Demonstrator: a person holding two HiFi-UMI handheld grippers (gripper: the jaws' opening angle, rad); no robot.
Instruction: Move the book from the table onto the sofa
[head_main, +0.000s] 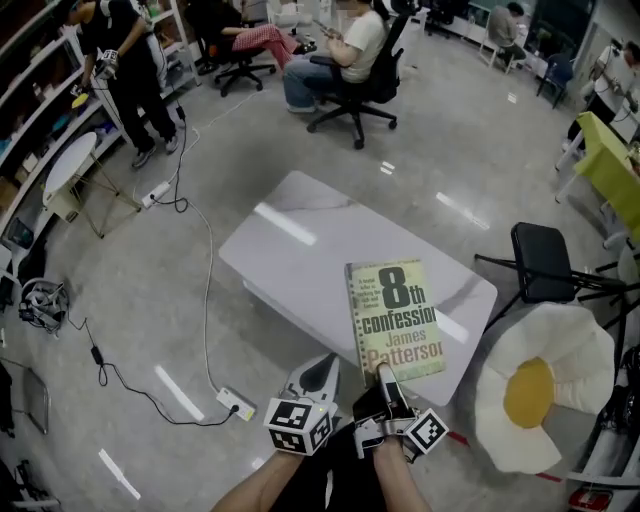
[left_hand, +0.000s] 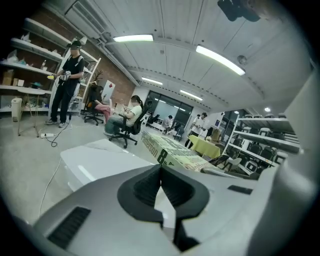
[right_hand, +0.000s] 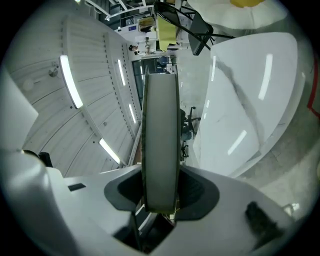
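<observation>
The book (head_main: 395, 315), a green-covered paperback, hangs in the air over the near right corner of the white table (head_main: 300, 250). My right gripper (head_main: 385, 378) is shut on its lower edge. In the right gripper view the book's page edge (right_hand: 160, 140) stands upright between the pads, with the table (right_hand: 250, 100) to the right. Just left of it, my left gripper (head_main: 322, 372) holds nothing. In the left gripper view its pads (left_hand: 161, 170) meet at the tips, and the book (left_hand: 170, 150) shows beyond them. A fried-egg-shaped soft seat (head_main: 540, 390) lies on the floor right of the table.
A black folding chair (head_main: 545, 262) stands behind the egg seat. A power strip (head_main: 235, 403) and its cable lie on the floor left of the table. A round side table (head_main: 70, 165) is at far left. A standing person (head_main: 125, 70) and seated people (head_main: 350, 60) are at the back.
</observation>
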